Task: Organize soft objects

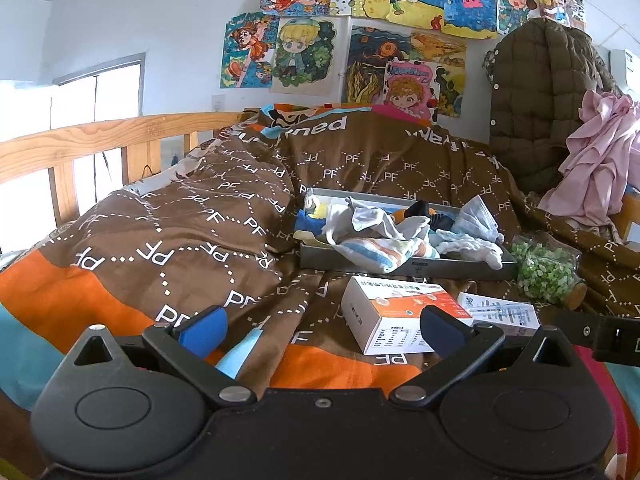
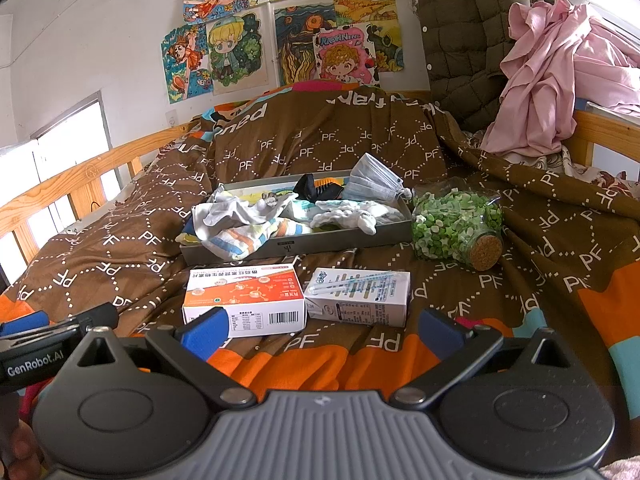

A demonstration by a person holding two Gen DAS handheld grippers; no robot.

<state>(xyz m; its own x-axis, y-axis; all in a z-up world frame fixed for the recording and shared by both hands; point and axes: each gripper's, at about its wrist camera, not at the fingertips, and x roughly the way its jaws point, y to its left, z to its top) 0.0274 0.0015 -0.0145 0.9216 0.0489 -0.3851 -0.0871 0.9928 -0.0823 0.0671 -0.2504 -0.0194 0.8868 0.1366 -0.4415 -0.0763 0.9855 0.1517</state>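
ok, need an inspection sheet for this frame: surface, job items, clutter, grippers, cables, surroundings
Surface: rumpled brown patterned quilt on a bed with a wooden rail.
Job's things: grey tray holds socks, a striped cloth, white gloves and a face mask; the striped cloth hangs over the front rim.
Clutter: orange-white box and white carton lie in front of the tray; corked jar of green pieces lies on its side at the tray's right end.
Grippers: left gripper open, empty; right gripper open, empty.
Cables: nothing seen.
Surroundings: drawings on the wall, brown quilted jacket, pink garment.
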